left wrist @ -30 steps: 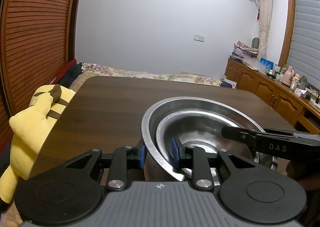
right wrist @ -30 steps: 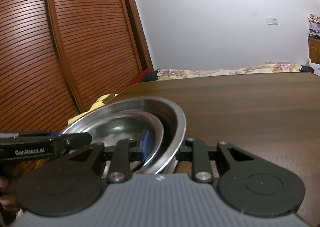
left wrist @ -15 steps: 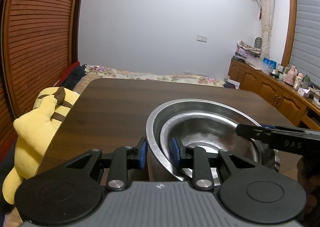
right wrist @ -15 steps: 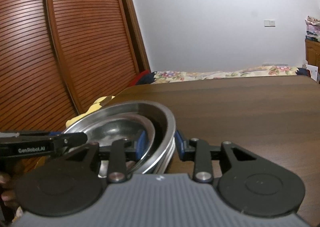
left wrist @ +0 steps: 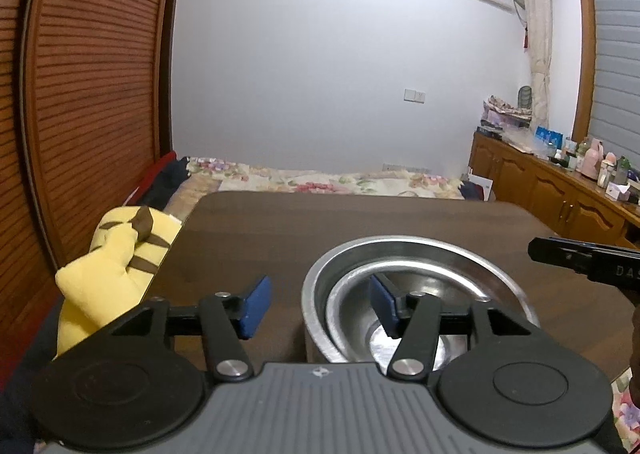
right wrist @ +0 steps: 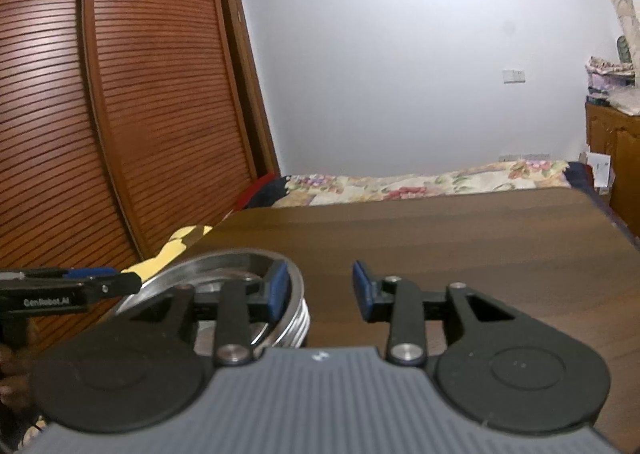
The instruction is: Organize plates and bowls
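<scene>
In the left wrist view, we see a yellow plush toy (left wrist: 120,254) beside the left edge of the tabletop (left wrist: 320,222), hanging partly off that edge. Our left claw (left wrist: 318,304) stands with its two blue pads wide apart. The left pad (left wrist: 254,306) is over bare wood, outside the bowls. The right pad (left wrist: 384,308) is above the inside of the inner bowl (left wrist: 452,290). We cannot tell if this pad touches the metal. The inner bowl sits nested in the outer bowl (left wrist: 412,246), and both stand upright near the front edge of the tabletop. More to the right, the tip of our right claw (left wrist: 560,254) shows beside the rim of the outer bowl, apart from it. Behind the far edge lies a bed (left wrist: 320,178) with a flowered cover, and a wooden cabinet (left wrist: 540,182) runs along the right wall.

In the right wrist view, the left claw (right wrist: 100,284) comes in from the left, near the rim of the bowls (right wrist: 240,258). The stack is near the front left corner of the tabletop (right wrist: 460,230). Our right claw (right wrist: 320,290) is also spread open and holds nothing. Its left pad (right wrist: 278,288) is over the stack, just inside the rim, and its right pad (right wrist: 362,290) is over bare wood, outside the rim. A slatted wardrobe (right wrist: 120,94) fills the left side.
</scene>
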{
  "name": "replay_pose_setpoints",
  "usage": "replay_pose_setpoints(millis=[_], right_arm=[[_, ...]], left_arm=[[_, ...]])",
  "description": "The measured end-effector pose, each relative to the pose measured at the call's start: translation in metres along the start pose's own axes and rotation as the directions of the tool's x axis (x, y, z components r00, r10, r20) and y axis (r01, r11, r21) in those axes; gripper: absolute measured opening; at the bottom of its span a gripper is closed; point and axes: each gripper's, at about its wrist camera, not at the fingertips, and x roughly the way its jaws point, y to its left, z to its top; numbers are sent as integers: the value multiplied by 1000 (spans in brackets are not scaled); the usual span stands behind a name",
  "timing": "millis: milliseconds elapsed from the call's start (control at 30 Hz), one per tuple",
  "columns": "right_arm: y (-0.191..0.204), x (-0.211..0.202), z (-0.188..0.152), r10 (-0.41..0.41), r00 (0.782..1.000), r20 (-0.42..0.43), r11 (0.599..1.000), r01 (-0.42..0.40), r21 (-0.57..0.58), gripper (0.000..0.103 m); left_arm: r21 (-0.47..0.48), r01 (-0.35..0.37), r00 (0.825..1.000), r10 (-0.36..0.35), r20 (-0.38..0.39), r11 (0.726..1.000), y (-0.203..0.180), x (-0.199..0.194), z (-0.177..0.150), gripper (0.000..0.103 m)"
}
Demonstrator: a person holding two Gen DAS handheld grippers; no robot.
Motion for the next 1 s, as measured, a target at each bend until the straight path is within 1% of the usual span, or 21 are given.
replay_pose_setpoints(millis=[33, 67, 100, 133, 167, 200, 233, 267, 300, 367, 400, 433, 567, 667, 800, 900, 1000], right_arm=[[0, -3, 2, -5, 1000, 6, 1000, 5, -4, 44], [0, -7, 3, -12, 1000, 14, 1000, 12, -8, 47], [0, -11, 5, -20, 1000, 22, 1000, 20, -13, 56], [0, -16, 6, -28, 999, 33, 999, 29, -17, 62], [-1, -20, 7, -34, 998, 44, 999, 35, -20, 65], [-1, -25, 9, -40, 998, 53, 999, 41, -25, 71], [-2, -29, 10, -46, 997, 61, 998, 48, -29, 79], [-3, -32, 11, -52, 996, 69, 998, 54, -31, 86], [-3, -36, 12, -57, 995, 77, 998, 59, -34, 89], [-4, -43, 14, -62, 993, 96, 997, 67, -42, 99], [-4, -46, 15, -64, 993, 101, 997, 69, -45, 101], [-4, -50, 16, -64, 992, 107, 996, 70, -49, 103], [-2, -61, 17, -81, 990, 116, 994, 89, -64, 103], [0, -68, 16, -121, 987, 105, 990, 127, -60, 103], [5, -77, 14, -157, 982, 100, 985, 164, -57, 103], [9, -82, 11, -167, 981, 99, 983, 173, -58, 103], [12, -87, 9, -172, 981, 95, 983, 177, -52, 103]], left_arm=[[4, 2, 1000, -2, 6, 1000, -2, -3, 2, 61], [8, 2, 1000, -3, 13, 1000, -5, -7, 4, 66], [14, 3, 1000, -3, 21, 1000, -6, -10, 6, 73], [18, 4, 1000, -4, 30, 1000, -8, -14, 8, 76], [22, 5, 999, -6, 38, 1000, -10, -18, 11, 81], [24, 6, 999, -7, 43, 1000, -12, -21, 13, 86], [27, 8, 999, -9, 48, 1000, -14, -24, 15, 88], [30, 10, 999, -12, 53, 999, -16, -26, 17, 93], [35, 9, 998, -12, 59, 999, -18, -29, 18, 97], [44, 1, 997, -4, 76, 999, -23, -36, 21, 102], [48, -5, 997, 1, 83, 999, -26, -39, 22, 103], [53, -9, 996, 4, 89, 999, -29, -42, 23, 103], [64, -13, 996, 8, 88, 998, -37, -48, 23, 103], [69, -21, 996, 15, 84, 997, -43, -51, 21, 103], [77, -51, 997, 46, 66, 996, -52, -53, 14, 103], [90, -72, 996, 67, 58, 993, -58, -55, 9, 103], [104, -75, 996, 70, 50, 992, -65, -57, 6, 103]])
